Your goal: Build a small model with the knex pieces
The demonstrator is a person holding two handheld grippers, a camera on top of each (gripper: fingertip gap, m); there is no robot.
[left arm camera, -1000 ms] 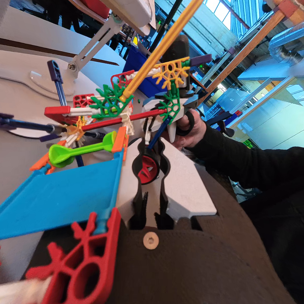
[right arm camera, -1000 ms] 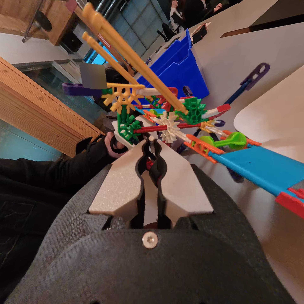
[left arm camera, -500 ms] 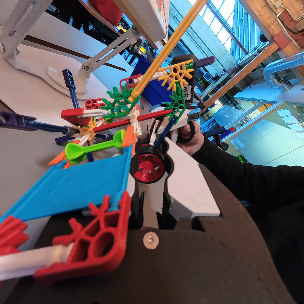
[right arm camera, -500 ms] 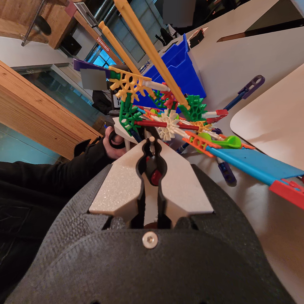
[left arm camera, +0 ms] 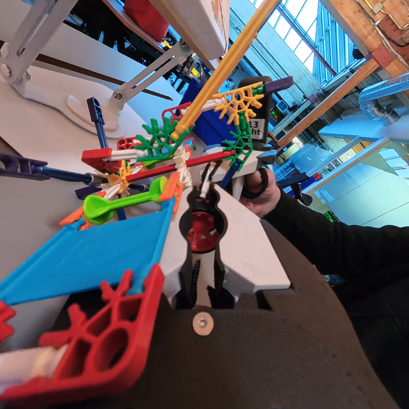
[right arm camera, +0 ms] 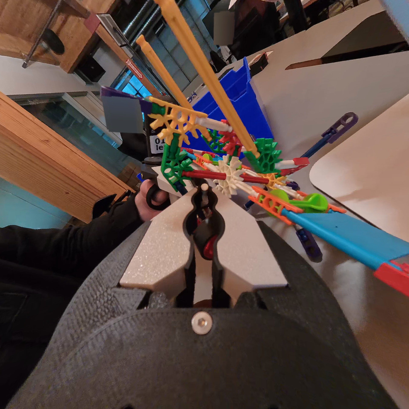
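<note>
Red-spoked and black-tyred, a small wheel [left arm camera: 202,234] sits in the round hollow between the fingers of the left gripper [left arm camera: 202,192], just right of the frame's centre, and the claw is closed on it. A short white rod [left arm camera: 205,183] runs up from the wheel into a toy model [left arm camera: 168,155] of plastic rods and star-shaped connectors that fills the middle of the frame. A blue panel [left arm camera: 88,254] with a red connector [left arm camera: 99,343] at its near corner spreads across the lower left. A green spoon-shaped piece [left arm camera: 124,199] lies above the panel, and a long yellow rod [left arm camera: 221,73] slants to the upper right.

In the right wrist view the right gripper [right arm camera: 204,194] is closed on the tip of the white rod at the frame's centre, with the wheel showing in the hollow below it. A white connector [right arm camera: 230,174] sits just right of the tips. A blue bin [right arm camera: 239,104] stands behind on the pale table [right arm camera: 365,177]. A hand [right arm camera: 146,205] holds the left gripper at centre left.

The wheel is round and the rod thin, so both would likely turn or slip unless gripped squarely. The model's long arms probably make it lever easily.
</note>
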